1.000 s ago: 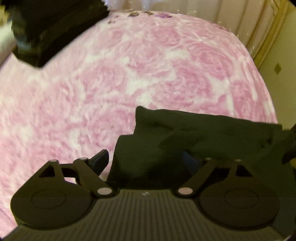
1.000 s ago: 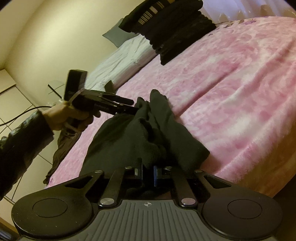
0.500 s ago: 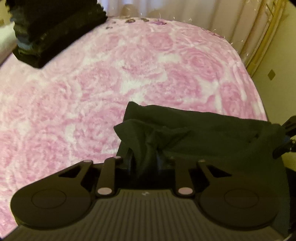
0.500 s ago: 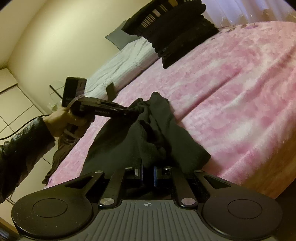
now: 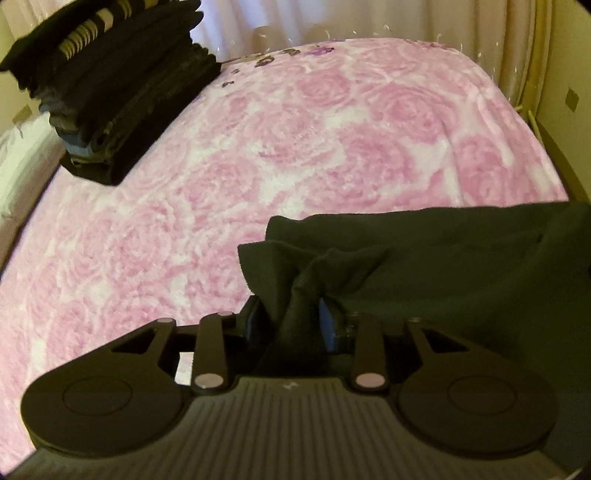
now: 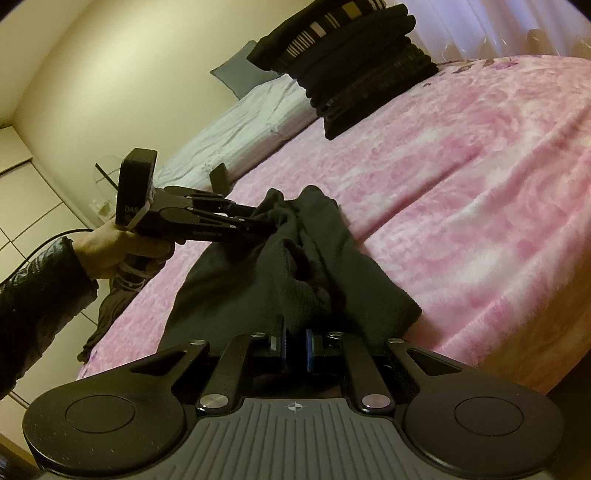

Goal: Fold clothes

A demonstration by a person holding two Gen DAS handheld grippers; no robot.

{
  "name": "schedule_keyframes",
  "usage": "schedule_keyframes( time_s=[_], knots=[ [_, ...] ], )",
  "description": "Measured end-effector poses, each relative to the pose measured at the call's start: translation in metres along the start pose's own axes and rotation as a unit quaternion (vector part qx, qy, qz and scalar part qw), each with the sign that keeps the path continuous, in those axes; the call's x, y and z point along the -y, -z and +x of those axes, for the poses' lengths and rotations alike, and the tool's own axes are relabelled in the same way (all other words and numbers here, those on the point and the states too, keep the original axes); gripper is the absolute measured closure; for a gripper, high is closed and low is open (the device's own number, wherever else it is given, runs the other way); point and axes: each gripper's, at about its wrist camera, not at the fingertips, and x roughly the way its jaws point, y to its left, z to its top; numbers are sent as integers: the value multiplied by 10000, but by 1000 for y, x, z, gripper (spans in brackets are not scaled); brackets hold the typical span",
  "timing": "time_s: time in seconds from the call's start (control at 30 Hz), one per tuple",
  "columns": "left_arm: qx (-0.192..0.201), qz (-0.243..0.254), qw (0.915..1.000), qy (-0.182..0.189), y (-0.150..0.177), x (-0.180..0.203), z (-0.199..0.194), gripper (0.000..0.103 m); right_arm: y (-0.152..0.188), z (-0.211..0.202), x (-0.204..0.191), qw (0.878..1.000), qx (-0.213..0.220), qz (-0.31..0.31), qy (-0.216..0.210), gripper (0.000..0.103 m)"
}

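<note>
A black fleece garment (image 5: 443, 266) lies bunched near the foot edge of a pink rose-patterned bed (image 5: 295, 155). My left gripper (image 5: 293, 321) is shut on one gathered corner of it, with cloth pinched between the blue pads. In the right wrist view the same black garment (image 6: 266, 280) stretches between both tools. My right gripper (image 6: 295, 345) is shut on the near corner, and the left gripper (image 6: 271, 230), held by a hand, grips the far corner. The cloth hangs slightly lifted between the two grips.
A tall stack of folded dark clothes (image 5: 118, 81) stands at the head end of the bed, also seen as the stack (image 6: 354, 62) in the right wrist view. A white pillow (image 6: 240, 129) lies beside it. Another dark garment (image 6: 110, 314) hangs off the bed's left side. Curtains (image 5: 424, 18) lie beyond.
My left gripper went from open beside the garment to shut on its corner, then lifted it a little. The right gripper stayed shut on its corner.
</note>
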Motion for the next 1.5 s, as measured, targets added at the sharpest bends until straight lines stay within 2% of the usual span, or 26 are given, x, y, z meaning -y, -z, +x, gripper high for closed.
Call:
schedule_keyframes(
  time_s=[0.13, 0.2, 0.4, 0.47, 0.5, 0.53, 0.6, 0.7, 0.8, 0.87, 0.93, 1.0, 1.03, 1.2, 1.3, 1.4, 1.5],
  knots=[
    [93, 465, 9979, -447, 1, 16, -6, 73, 0, 0, 0, 10000, -15, -9, 13, 95],
    [76, 502, 9981, -359, 3, 20, -6, 71, 0, 1, 0, 10000, -28, -6, 18, 94],
    [-82, 138, 9999, -4, 4, 7, 5, 51, 1, 3, 2, 10000, -44, 15, 28, 94],
    [-105, 5, 9999, 113, 4, 2, 8, 48, 1, 3, 3, 10000, -52, 24, 37, 94],
    [-116, -62, 9998, 172, 3, -1, 9, 52, 1, 4, 3, 10000, -58, 34, 38, 94],
    [-127, -129, 9996, 231, 3, -4, 10, 65, 1, 4, 4, 10000, -64, 44, 39, 94],
    [-150, -262, 9989, 348, 3, -9, 13, 77, 1, 5, 5, 10000, -73, 48, 45, 94],
    [-183, -461, 9974, 522, 2, -17, 17, 81, 1, 5, 5, 9999, -81, 48, 48, 94],
    [-169, -526, 9972, 500, 4, -17, 17, 82, 2, 4, 5, 10000, -61, 57, 44, 94],
    [-146, -446, 9979, 453, 4, -14, 15, 90, 2, 3, 4, 10000, -32, 67, 46, 94],
    [-107, -286, 9989, 360, 3, -8, 12, 95, 2, 1, 2, 10000, 2, 70, 49, 94],
    [27, -43, 9998, 179, 4, 0, 1, 97, 2, -1, 0, 10000, 48, 16, 45, 95],
    [148, -85, 9997, 147, 5, 1, -7, 97, 1, -3, -2, 10000, 75, -27, 41, 99],
    [782, -450, 9959, 2, 4, -8, -45, 97, -6, -21, -18, 9982, 417, -394, -158, 100],
    [967, -569, 9937, 45, -6, -14, -50, 97, -10, -31, -25, 9959, 705, -538, -150, 100],
    [760, -454, 9960, 127, -14, -8, -31, 97, -11, -29, -20, 9962, 731, -482, -28, 100],
    [557, -346, 9977, 192, -14, -1, -5, 97, -8, -20, -1, 9984, 542, -72, 114, 100]
  ],
)
